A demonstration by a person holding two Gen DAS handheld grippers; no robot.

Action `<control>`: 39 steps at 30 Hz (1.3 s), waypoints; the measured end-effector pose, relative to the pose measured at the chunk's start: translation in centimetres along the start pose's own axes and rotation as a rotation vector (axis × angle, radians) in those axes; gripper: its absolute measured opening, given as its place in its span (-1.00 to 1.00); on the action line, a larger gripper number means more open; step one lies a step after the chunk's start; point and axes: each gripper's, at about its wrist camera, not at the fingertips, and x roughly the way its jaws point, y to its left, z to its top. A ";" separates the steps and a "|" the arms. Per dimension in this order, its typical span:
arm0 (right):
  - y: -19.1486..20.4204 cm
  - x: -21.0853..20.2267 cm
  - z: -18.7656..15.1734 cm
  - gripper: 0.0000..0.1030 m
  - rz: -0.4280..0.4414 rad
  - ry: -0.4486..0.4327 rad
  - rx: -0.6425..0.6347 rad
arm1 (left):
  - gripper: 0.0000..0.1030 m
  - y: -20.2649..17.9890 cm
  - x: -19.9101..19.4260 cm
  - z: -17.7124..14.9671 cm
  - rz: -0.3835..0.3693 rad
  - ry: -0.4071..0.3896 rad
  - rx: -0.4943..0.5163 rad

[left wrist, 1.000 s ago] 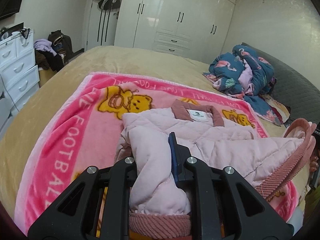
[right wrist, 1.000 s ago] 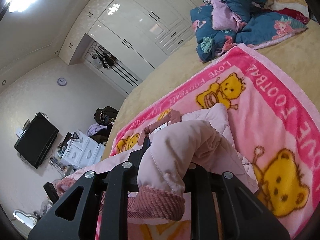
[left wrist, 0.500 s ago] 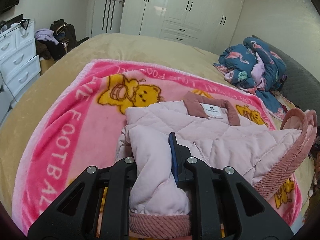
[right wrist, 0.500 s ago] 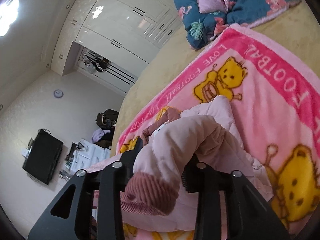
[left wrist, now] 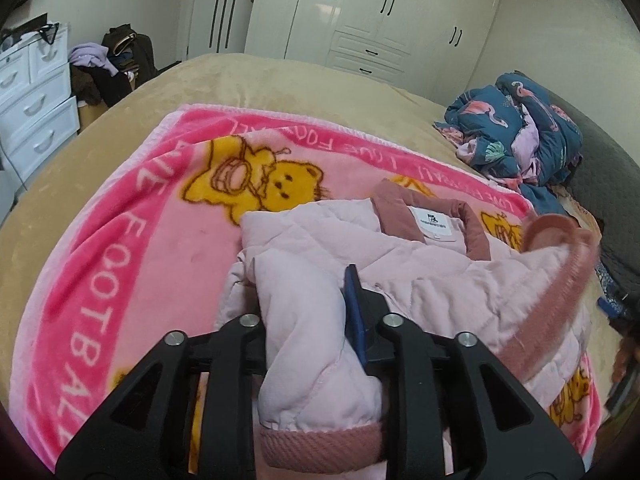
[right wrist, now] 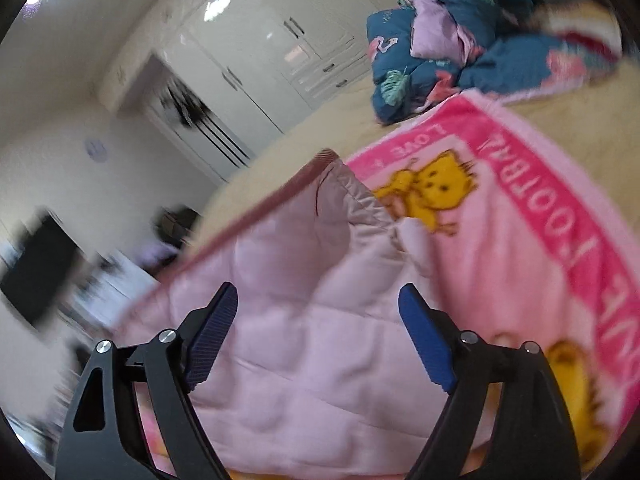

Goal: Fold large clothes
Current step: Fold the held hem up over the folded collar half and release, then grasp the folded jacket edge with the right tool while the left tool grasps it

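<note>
Nearest the left camera, the left claw (left wrist: 316,320) grips a bunched fold of the pink quilted jacket (left wrist: 420,280) by its ribbed hem; its jaws have just been easing open, yet the padding sits pinched between them. The right claw (right wrist: 318,332) has just been opening wide and holds nothing, the jacket lying loose under its blue pads (right wrist: 426,338). The garment rests on the pink bear blanket (left wrist: 132,240) spread over the bed (left wrist: 280,80), its collar toward the wardrobe (left wrist: 372,12). To finish this fold well, the left should probably release low, then both should press the edges square.
</note>
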 end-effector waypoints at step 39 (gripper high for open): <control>-2.3 4.9 -4.0 0.75 -0.277 0.113 -0.348 | 0.70 2.7 1.2 -6.3 -0.036 0.056 0.140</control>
